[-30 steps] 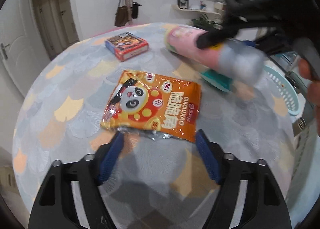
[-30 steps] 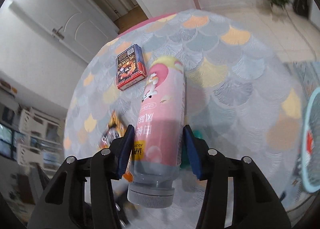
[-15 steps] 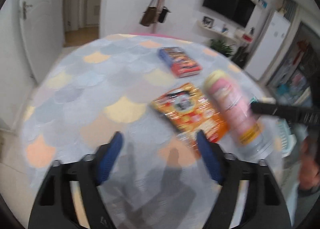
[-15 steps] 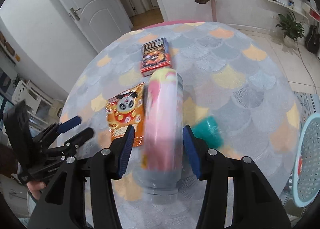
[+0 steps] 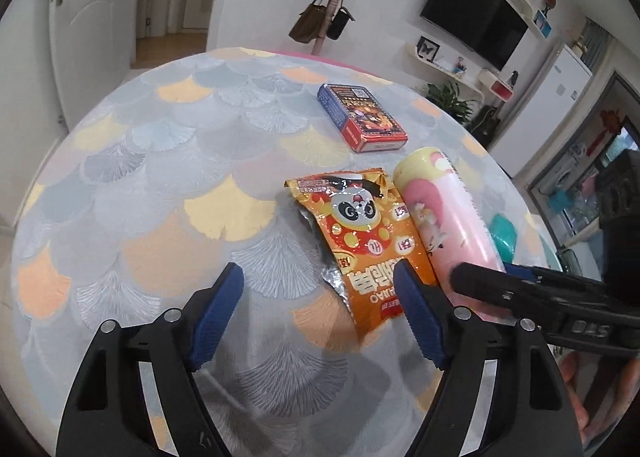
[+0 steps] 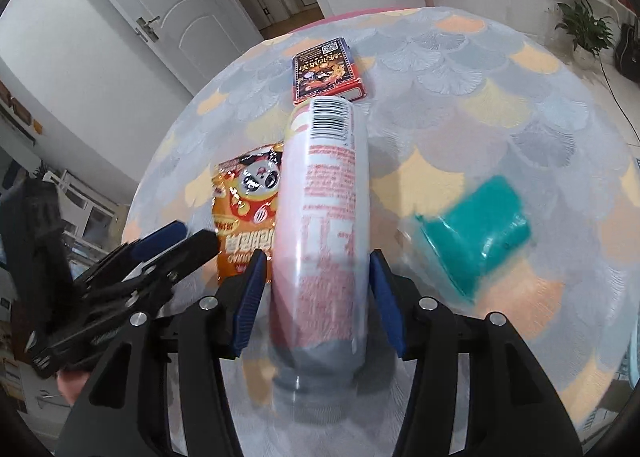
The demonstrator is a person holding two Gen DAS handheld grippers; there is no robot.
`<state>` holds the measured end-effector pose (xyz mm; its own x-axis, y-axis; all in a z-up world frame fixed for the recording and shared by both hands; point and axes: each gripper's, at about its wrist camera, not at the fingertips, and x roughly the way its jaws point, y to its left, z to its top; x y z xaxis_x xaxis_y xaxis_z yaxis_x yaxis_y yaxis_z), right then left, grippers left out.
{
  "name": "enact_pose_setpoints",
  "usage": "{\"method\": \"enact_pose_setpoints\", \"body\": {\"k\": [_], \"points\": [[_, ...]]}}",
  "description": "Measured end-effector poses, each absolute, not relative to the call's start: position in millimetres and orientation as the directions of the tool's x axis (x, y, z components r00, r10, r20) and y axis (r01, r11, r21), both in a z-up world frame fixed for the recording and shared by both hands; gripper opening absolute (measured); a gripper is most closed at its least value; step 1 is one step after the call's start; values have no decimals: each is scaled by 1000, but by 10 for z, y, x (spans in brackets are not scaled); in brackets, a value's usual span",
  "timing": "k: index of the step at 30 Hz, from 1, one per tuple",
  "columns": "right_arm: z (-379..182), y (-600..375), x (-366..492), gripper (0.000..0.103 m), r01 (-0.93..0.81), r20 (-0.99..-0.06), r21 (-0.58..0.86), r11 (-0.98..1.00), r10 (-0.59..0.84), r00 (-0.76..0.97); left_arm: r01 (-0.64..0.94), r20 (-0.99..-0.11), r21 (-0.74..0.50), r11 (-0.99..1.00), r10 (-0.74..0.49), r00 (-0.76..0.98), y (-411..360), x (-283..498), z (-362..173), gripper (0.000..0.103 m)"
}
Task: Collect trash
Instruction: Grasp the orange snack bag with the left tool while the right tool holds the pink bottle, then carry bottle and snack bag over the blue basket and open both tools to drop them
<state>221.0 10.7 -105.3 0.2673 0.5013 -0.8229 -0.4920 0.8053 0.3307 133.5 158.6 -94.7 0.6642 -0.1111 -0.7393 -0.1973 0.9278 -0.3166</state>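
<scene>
Swung aside since a second ago, the left gripper (image 5: 318, 311) hovers empty, jaws apart after closing slightly. The right gripper (image 6: 316, 291) clamps one pink canister (image 6: 320, 217) above the scale-patterned round table (image 5: 160, 177), beside one orange snack bag (image 5: 360, 241). Only the right view shows the canister's barcode; one red box (image 5: 360, 117) and one teal packet (image 6: 476, 233) lie nearby.

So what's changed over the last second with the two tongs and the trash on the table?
The right tongs carried the pink bottle, rolling it barcode-up. The left tongs swung left off the orange snack bag; their jaws have just been closing slightly, nothing between them. Bag, red box and teal packet stayed put.
</scene>
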Motion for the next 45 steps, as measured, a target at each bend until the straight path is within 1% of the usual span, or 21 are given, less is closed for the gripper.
{"method": "enact_pose_setpoints", "body": {"k": [1,4,6,8,11,13,18,21,23,24,26,27,28,30,32,35,36,38,41,45], "points": [[-1060,103,2199,45,-487,-826,315,815,488,282,-196,-738,-323,926,-117,664,1597,1349,-941,75],[-1035,20,2111,45,-485,-827,265,834,455,330,-177,-730,-327,928,-129,671,1540,1396,-891,75],[-1027,-85,2042,45,-479,-829,223,849,424,366,-166,-732,-319,933,-131,669,1479,1456,-887,77],[-1024,-216,1989,45,-464,-825,218,859,416,382,-163,-740,-306,938,-127,661,1388,1547,-909,80],[-1030,-344,1981,45,-444,-822,216,870,408,398,-169,-762,-261,951,-95,640,1228,1684,-965,80],[-1037,-373,1973,45,-445,-820,221,868,413,397,-160,-764,-238,958,-83,640,1138,1733,-974,84],[-1043,-391,1956,45,-455,-814,222,862,421,401,-163,-772,-139,977,-3,635,1022,1887,-1012,84],[-1044,-402,1943,45,-462,-811,219,859,424,403,-147,-768,-97,984,20,641,1017,1876,-1020,76],[-1046,-409,1941,45,-467,-811,218,857,425,403,-135,-767,-67,989,36,641,1035,1845,-1013,62],[-1048,-408,1949,46,-466,-814,218,857,423,398,-121,-764,-64,991,29,644,1058,1815,-1006,59],[-1061,-399,1959,46,-461,-824,213,862,412,389,-102,-761,-82,991,4,649,1113,1761,-982,48],[-1067,-376,1971,48,-458,-828,208,864,405,387,-96,-758,-96,991,-10,652,1142,1732,-972,47],[-1074,-358,1983,54,-454,-832,206,867,400,385,-87,-754,-117,989,-31,656,1169,1699,-960,45],[-1069,-328,2007,58,-451,-828,222,865,411,381,-72,-743,-164,984,-75,665,1239,1619,-946,43],[-1059,-287,2017,59,-454,-827,221,863,413,382,-68,-738,-177,982,-87,670,1262,1564,-937,39],[-1044,-192,2015,59,-462,-829,181,868,388,403,-58,-723,-219,974,-122,680,1283,1481,-907,36],[-1044,-162,2010,58,-465,-830,168,869,379,409,-55,-716,-234,971,-134,685,1292,1461,-890,35],[-1039,-119,1988,45,-471,-830,140,871,363,424,-47,-700,-257,965,-152,698,1319,1420,-842,35],[-1016,-101,1946,45,-486,-823,142,862,376,426,-32,-673,-272,962,-167,721,1316,1356,-749,35],[-883,-162,1883,45,-497,-788,195,845,437,434,16,-622,-286,958,-199,758,1293,1262,-562,34]]}}
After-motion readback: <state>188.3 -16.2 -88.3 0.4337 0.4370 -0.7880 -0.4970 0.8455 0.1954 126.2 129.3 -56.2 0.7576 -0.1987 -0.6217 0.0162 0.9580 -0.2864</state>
